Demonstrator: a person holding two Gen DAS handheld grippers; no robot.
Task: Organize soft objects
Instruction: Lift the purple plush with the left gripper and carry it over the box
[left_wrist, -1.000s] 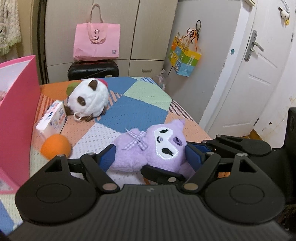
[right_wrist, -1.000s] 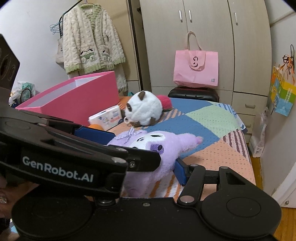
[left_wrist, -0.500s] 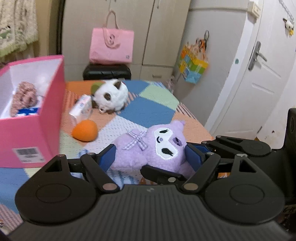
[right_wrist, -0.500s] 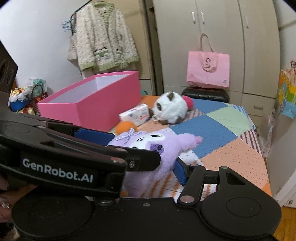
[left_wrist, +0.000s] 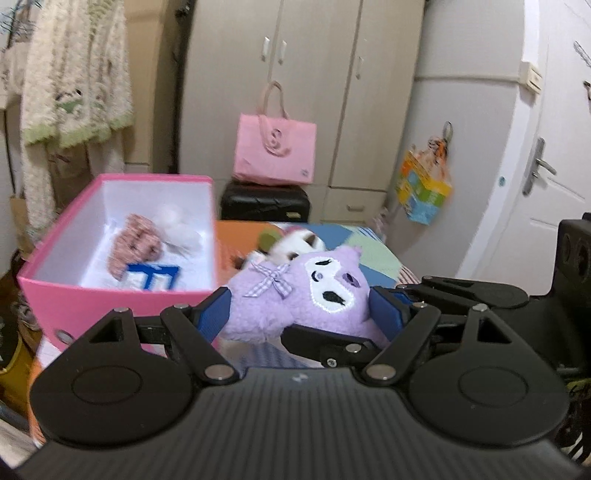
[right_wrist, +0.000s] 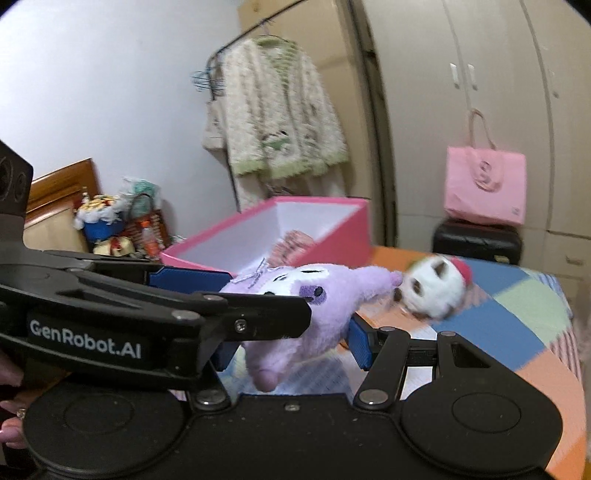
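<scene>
Holding: purple plush (left_wrist: 295, 295) clamped by both grippers at once, lifted clear of the bed
Left gripper (left_wrist: 301, 310): blue pads pressed into the plush's two sides, grasping it, jaws fairly wide around the body
Right gripper (right_wrist: 291, 332): also clenched on the same plush, blue pads on either side of its lower body; in the right wrist view the left gripper's arm crosses in front
Plush pose: lying sideways between the pads, white face patch facing up and toward the camera, checked bow (left_wrist: 269, 277) on its head, one pointed ear aimed at the panda toy
Plush location: in the air, just beside the near right corner of the pink box (left_wrist: 122, 302), not inside it
Pink box: open top, white inside, sitting on the left part of the bed; holds a pinkish knitted item (left_wrist: 135, 247), something white and fluffy, a blue-and-white item
Panda toy (right_wrist: 432, 288): white round plush with brown ears, on the patchwork bedspread (right_wrist: 517, 317) behind the purple plush, blurred
Background: pink tote bag (left_wrist: 275, 149) on a black suitcase (left_wrist: 264, 203), wardrobe, fuzzy cardigan (right_wrist: 280, 122) on a hanger, white door at right
Person: fingertips (right_wrist: 11, 428) visible at the lower left edge of the right wrist view
Blur: both views motion-smeared, small details unclear
</scene>
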